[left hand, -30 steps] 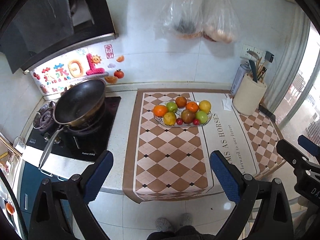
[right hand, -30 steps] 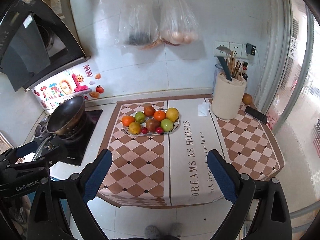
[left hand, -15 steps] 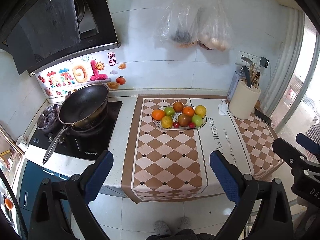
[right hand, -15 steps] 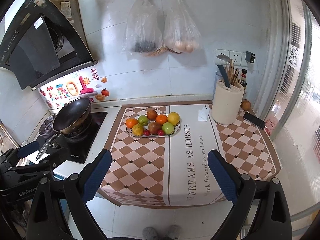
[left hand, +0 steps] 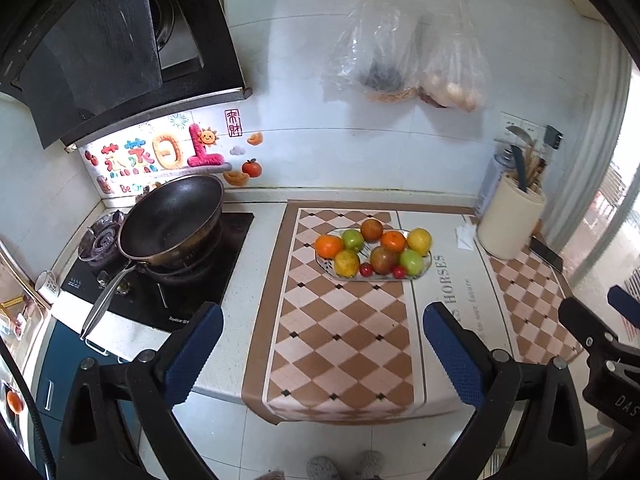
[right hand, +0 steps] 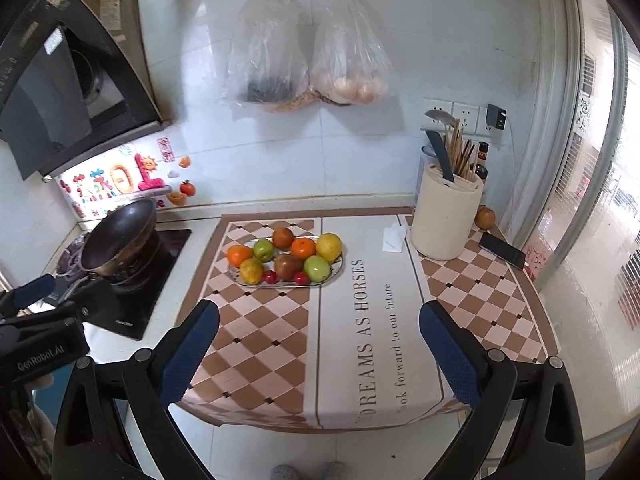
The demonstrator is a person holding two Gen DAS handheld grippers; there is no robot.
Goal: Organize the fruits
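The fruit was all piled on an oval plate (right hand: 336,270) with a shiny rim, sitting toward the back of the counter on the checkered part of a mat (right hand: 276,344). Smooth round stuff mostly: two oranges (right hand: 239,255), green apples (right hand: 317,268), a yellow one (right hand: 329,246), a couple of dark reddish-brown ones (right hand: 288,266), a yellowish pear-like one (right hand: 251,271) and two little glossy red ones (right hand: 270,277) at the front edge. The mat was a brown and cream diamond pattern with a plain cream panel reading "DREAMS AS HORSES" and "look forward to our future"; its front edge drooped over the counter.

Both tongs hung well short of the plate, out over the counter's front edge, with nothing between them. The left gripper (left hand: 318,354) had its textured blue pads (left hand: 194,350) wide apart. The right gripper (right hand: 319,352) was spread just as wide, its jaws opening at that moment. The black body seen at the left edge of the right view said "GenRobot.AI".

Around it: a dark round wok (left hand: 172,216) with a long metal handle on a black glass hob, a slanted black hood (left hand: 100,48) above, colourful puffy stickers (left hand: 160,158) on the white tile. Two clear crinkly plastic bags (right hand: 308,52) hung from a rail, one holding pale round things. To the right stood a cream cylinder holder (right hand: 446,218) full of chopsticks and a knife, a folded bit of white paper (right hand: 394,236), a black phone (right hand: 502,250) lying flat, and one lone brownish fruit (right hand: 485,217) tucked behind the holder.
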